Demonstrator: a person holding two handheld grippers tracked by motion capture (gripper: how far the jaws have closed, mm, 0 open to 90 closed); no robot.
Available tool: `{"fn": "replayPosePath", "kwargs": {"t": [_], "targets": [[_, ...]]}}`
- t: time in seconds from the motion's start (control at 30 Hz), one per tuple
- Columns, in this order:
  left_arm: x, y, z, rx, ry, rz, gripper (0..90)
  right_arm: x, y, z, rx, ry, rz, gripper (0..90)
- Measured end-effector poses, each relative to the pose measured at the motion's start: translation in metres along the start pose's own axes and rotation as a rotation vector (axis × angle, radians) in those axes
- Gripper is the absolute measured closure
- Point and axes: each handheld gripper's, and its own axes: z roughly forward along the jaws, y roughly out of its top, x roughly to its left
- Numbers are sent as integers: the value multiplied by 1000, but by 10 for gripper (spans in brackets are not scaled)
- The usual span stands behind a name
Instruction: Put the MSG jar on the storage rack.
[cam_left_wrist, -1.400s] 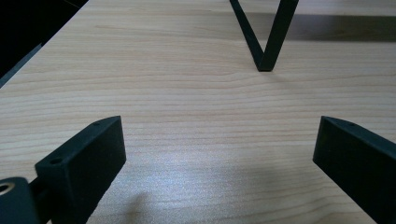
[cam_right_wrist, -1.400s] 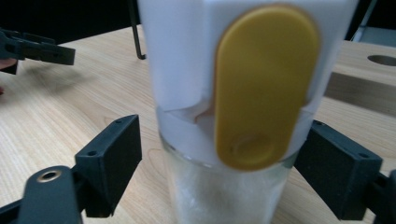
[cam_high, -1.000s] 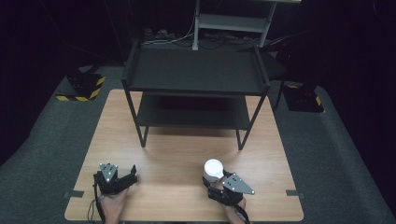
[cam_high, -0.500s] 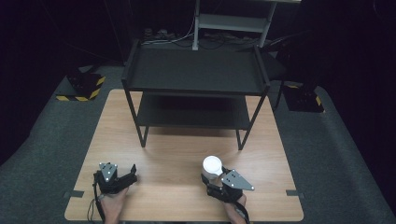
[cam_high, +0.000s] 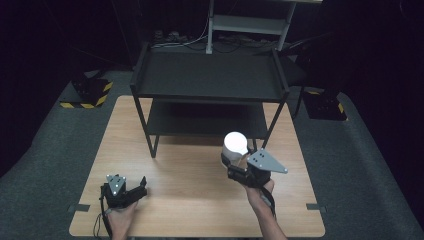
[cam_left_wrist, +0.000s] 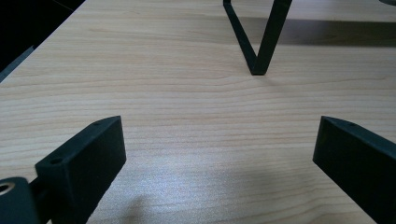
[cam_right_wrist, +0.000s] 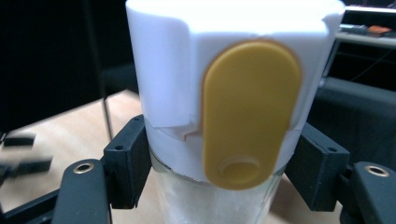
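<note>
So there's one wooden table (cam_high: 190, 165) with one black two-tier shelf rack (cam_high: 210, 80) standing on its far half, both tiers bare as far as the high view shows. Two grippers, one per hand, both at the near edge.

The right gripper (cam_high: 235, 162) is clamped on a single jar (cam_high: 236, 144) with a white cap, held up above the table just in front of the rack's front right leg. In the right gripper view the two black jaws press on either side of the jar (cam_right_wrist: 219, 140), right under the cap where the clear glass body starts. The cap has one mustard-yellow flip tab (cam_right_wrist: 250, 112) on the side facing the camera, with a small round dimple near its bottom. The glass looks like it holds something pale and grainy, but it's too blurry to say what.

The left gripper (cam_high: 140, 187) sits low over the table near the front left corner, with its grey plate on top. In the left gripper view its two jaws stand wide apart with nothing but wood grain (cam_left_wrist: 196, 116) between them, and one V-shaped rack leg (cam_left_wrist: 257, 42) is planted on the table further ahead.

Off the table, on the dark carpet, there are two black blocks with yellow-black hazard stripes: one on the left (cam_high: 87, 95), one on the right (cam_high: 325, 105). One more light-coloured shelf unit (cam_high: 250, 22) stands behind the rack.
</note>
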Motion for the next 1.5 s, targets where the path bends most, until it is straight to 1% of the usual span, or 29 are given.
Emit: {"fn": "replayPosePath", "kwargs": {"t": [0.03,0.1,0.13,0.2,0.23,0.3,0.33,0.37,0.4,0.47,0.5,0.53,0.57,0.63,0.73,0.77,0.8,0.83,0.87,0.9,1.0,1.03,1.07,1.1,1.23,1.3,1.4,1.43,1.5], "targets": [[0,0,0,0,-1,0,27,-3,10,5,-10,-20,10,300],[0,0,0,-3,-2,-5,27,-4,19,12,-11,-44,-1,300],[0,0,0,-3,-2,-5,27,-4,19,12,-11,-44,-1,300],[1,0,0,-4,-3,-5,27,-4,28,20,-4,-60,-9,300],[1,-1,0,-4,-3,-5,27,-4,34,28,0,-69,-14,300],[1,-1,0,-5,-4,-5,27,-3,39,35,6,-75,-18,300],[1,-1,0,-5,-4,-5,27,-3,39,35,6,-75,-18,300],[1,-1,-1,-7,-4,-8,27,-2,43,41,12,-78,-22,300],[1,-1,-1,-7,-4,-8,27,-2,43,41,12,-78,-22,300],[1,-1,-1,-9,-7,-8,27,-2,45,47,24,-82,-21,300],[2,-2,-1,-10,-9,-8,27,-2,46,52,26,-87,-11,300],[2,-2,-1,-10,-9,-8,27,-2,46,52,26,-87,-11,300],[2,-2,-1,-10,-9,-8,27,-3,47,56,24,-93,10,300],[2,-2,-1,-10,-11,-7,27,-4,48,60,22,-100,24,300],[2,-2,-1,-13,-12,-10,27,-4,50,65,26,-115,27,300],[2,-2,-1,-15,-13,-12,27,-5,51,71,30,-128,49,300],[2,-2,-1,-15,-13,-12,27,-5,51,71,30,-128,49,300],[2,-2,-1,-15,-14,-11,27,-5,52,76,31,-143,69,300],[2,-2,-1,-15,-14,-11,27,-5,52,76,31,-143,69,300],[2,-2,-1,-15,-14,-12,27,-5,53,81,32,-157,71,300],[3,-2,-1,-16,-15,-13,27,-5,54,86,39,-169,73,300],[3,-3,-2,-19,-17,-14,27,-4,54,90,46,-182,78,300],[3,-3,-2,-19,-17,-14,27,-4,54,90,46,-182,78,300],[3,-3,-2,-19,-18,-14,27,-5,53,93,49,-189,93,300],[3,-3,-1,-19,-18,-12,27,-5,48,97,45,-198,103,300],[3,-3,-1,-19,-18,-14,27,-5,48,98,50,-201,101,300],[3,-2,-1,-18,-16,-14,27,-4,44,99,37,-206,95,299],[3,-2,-1,-17,-15,-12,27,-1,40,101,25,-212,70,297],[3,-2,-1,-17,-15,-12,27,-1,38,101,18,-214,79,297]]}}
